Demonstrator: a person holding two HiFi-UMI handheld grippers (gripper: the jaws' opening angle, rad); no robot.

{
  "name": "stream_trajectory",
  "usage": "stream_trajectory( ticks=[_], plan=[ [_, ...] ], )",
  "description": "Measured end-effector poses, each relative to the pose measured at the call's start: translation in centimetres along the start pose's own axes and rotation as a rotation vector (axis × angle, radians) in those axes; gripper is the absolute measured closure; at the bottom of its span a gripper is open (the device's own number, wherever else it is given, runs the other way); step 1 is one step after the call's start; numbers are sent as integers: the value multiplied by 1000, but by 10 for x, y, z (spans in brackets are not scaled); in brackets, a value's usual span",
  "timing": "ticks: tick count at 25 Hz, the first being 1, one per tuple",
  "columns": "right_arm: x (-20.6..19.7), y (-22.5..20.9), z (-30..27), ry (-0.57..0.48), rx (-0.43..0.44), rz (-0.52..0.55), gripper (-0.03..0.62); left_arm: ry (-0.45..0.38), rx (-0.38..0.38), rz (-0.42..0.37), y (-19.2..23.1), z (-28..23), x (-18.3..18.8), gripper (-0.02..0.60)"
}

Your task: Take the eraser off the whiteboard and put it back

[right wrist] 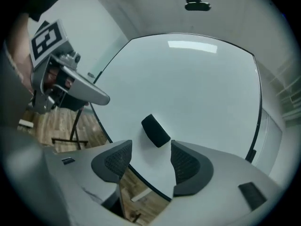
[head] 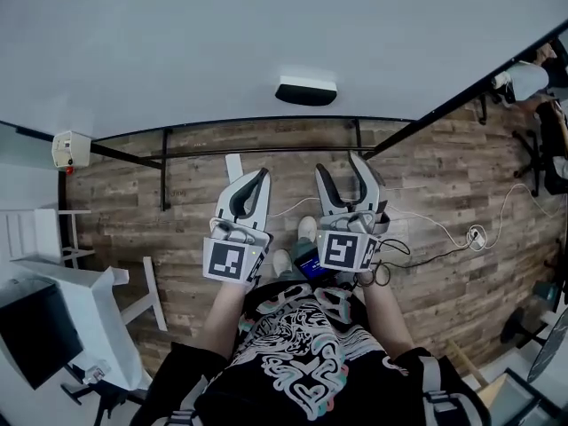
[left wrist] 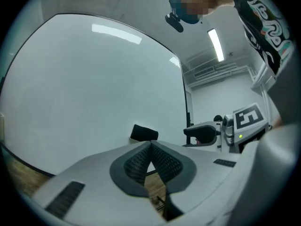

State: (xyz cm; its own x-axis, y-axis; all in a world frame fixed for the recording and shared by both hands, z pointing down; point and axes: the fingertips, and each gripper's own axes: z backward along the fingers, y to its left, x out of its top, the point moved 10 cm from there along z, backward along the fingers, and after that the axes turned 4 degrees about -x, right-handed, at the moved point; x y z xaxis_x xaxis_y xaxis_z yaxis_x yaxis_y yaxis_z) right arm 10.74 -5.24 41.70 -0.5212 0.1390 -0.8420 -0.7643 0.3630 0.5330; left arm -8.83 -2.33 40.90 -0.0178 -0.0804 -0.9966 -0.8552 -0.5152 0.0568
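Note:
A black eraser (head: 306,90) sticks to the whiteboard (head: 177,51), near its lower edge. Both grippers point at the board from below that edge, short of the eraser and apart from it. My left gripper (head: 262,176) is shut, its pads meeting tip to tip with nothing between them. My right gripper (head: 338,163) stands open and empty. In the right gripper view the eraser (right wrist: 155,130) lies ahead, between and beyond the parted pads (right wrist: 115,161). In the left gripper view the eraser (left wrist: 144,133) sits just past the closed tips, left of centre.
The whiteboard rests on a black metal frame (head: 165,180) over a wood-plank floor (head: 444,176). White furniture (head: 80,304) stands at the left. Cables (head: 470,235) trail on the floor at the right, near a black chair (head: 546,149).

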Motion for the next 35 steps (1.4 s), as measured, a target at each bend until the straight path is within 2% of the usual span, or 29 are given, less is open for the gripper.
stream_trajectory(
  ticks=[4, 7, 9, 17, 27, 35],
  plan=[
    [-9, 5, -24, 10, -36, 150, 325, -1, 16, 23, 2, -5, 0, 563],
    [-11, 7, -41, 18, -48, 209, 275, -3, 30, 21, 3, -9, 0, 563],
    [-12, 5, -51, 18, -59, 227, 256, -10, 42, 16, 4, -13, 1, 563],
    [-17, 6, -73, 10, -60, 290, 256, 16, 91, -38, 16, -29, 1, 562],
    [-16, 14, -101, 49, -101, 349, 255, 77, 69, -83, 45, -46, -2, 563],
    [-17, 18, -124, 71, -145, 414, 230, 78, 42, -65, 65, -50, -3, 563]
  ],
)
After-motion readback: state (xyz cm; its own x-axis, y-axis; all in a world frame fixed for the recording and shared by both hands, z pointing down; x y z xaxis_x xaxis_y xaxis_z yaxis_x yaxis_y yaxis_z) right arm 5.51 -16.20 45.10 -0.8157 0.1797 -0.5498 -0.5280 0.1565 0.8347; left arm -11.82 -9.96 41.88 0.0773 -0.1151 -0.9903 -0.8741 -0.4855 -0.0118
